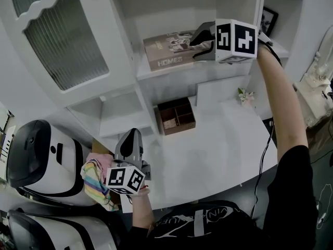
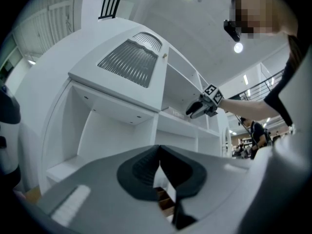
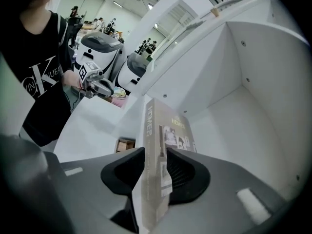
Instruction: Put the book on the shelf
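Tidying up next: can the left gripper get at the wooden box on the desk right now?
Probably yes: only bare desk lies between the left gripper and the wooden box, nothing blocking.

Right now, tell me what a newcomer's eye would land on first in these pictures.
The tan book titled HOMES stands out, lying on the white cabinet's shelf with the right gripper closed on its edge, fingers either side. Down at the desk's left edge the left gripper hangs shut and empty, and a small brown compartment box sits at the back of the desk.
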Tool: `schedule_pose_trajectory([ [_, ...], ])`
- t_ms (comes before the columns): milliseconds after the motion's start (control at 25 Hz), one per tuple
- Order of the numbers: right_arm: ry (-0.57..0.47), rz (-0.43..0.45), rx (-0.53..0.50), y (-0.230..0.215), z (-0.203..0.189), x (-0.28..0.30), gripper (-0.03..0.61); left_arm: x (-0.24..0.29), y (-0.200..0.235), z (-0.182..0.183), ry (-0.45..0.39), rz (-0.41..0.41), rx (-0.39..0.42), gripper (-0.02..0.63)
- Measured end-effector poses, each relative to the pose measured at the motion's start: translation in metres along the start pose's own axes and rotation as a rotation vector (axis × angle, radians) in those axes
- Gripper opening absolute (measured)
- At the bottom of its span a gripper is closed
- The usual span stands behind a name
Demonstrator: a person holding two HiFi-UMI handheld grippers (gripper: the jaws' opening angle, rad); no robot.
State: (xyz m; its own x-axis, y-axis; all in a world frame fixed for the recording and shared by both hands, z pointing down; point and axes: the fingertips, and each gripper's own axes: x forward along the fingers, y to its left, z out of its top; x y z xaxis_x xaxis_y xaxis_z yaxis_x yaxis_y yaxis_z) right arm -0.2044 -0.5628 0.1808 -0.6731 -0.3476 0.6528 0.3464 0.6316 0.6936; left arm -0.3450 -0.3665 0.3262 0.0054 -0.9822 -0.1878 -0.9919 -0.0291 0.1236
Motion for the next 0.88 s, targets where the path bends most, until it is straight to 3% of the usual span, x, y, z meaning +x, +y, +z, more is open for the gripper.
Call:
schedule_pose_trajectory([
  [320, -0.109, -0.154, 0.013, 0.003, 0.009, -0.026, 0.005, -0.009, -0.021, 0.003, 0.004, -0.012, 0.021, 0.0],
  [640, -0.149, -0.304, 0.169, 0.027, -0.013, -0.037, 0.005, -0.016, -0.041, 0.005, 0.021, -0.013, 0.088, 0.0],
  [880, -0.291, -0.381, 0.341, 0.056, -0.017, -0.046, 0.005, -0.027, -0.049, 0.006, -0.018, 0.025, 0.173, 0.0],
])
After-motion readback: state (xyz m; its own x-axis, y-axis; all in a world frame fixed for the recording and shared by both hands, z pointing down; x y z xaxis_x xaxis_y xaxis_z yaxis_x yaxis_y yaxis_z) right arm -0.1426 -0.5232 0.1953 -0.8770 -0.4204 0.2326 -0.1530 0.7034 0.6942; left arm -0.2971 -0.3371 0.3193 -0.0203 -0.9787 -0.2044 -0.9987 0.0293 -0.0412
